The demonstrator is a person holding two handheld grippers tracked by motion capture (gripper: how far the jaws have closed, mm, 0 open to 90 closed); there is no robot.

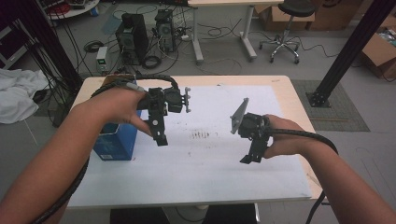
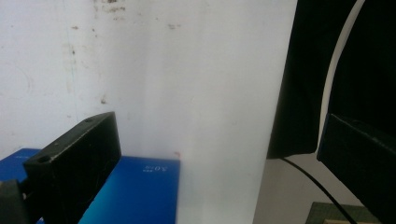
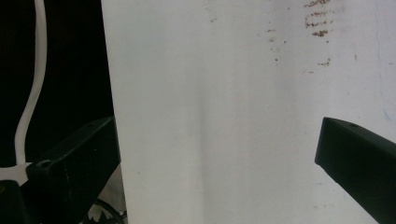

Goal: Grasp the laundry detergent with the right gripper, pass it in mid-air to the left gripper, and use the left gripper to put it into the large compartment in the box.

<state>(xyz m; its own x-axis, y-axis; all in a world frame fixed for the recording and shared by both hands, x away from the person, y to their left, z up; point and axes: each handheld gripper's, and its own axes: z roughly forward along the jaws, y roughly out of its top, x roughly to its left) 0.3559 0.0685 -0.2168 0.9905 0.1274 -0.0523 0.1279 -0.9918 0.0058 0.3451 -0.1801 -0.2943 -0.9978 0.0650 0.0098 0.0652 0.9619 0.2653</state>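
High view first: we hold 2 grippers above a white sheet (image 1: 219,158) that covers most of the table (image 1: 280,80). Our left gripper (image 1: 159,138) hangs just to the right of a blue box (image 1: 116,140), which stands upright on the sheet's left edge, partly behind our left forearm. Our right gripper (image 1: 251,156) hovers over bare sheet on the far side from the box, well apart from it.

Both sets of jaws stand spread wide with nothing between them. In the left gripper view our left gripper (image 2: 219,154) looks down with the blue box (image 2: 140,186) low in frame, under and just beside its left jaw. In the right gripper view our right gripper (image 3: 219,158) has stained white sheet (image 3: 224,116) below it.

We judge the box to be the thing in hand, since it is the 1 object on the sheet. It lies to the left of the left gripper, close by, its long axis standing roughly vertical as far as we can tell. The left hand is clearly nearer, so we would expect a short sideways shift of that gripper to bring the box between the jaws.
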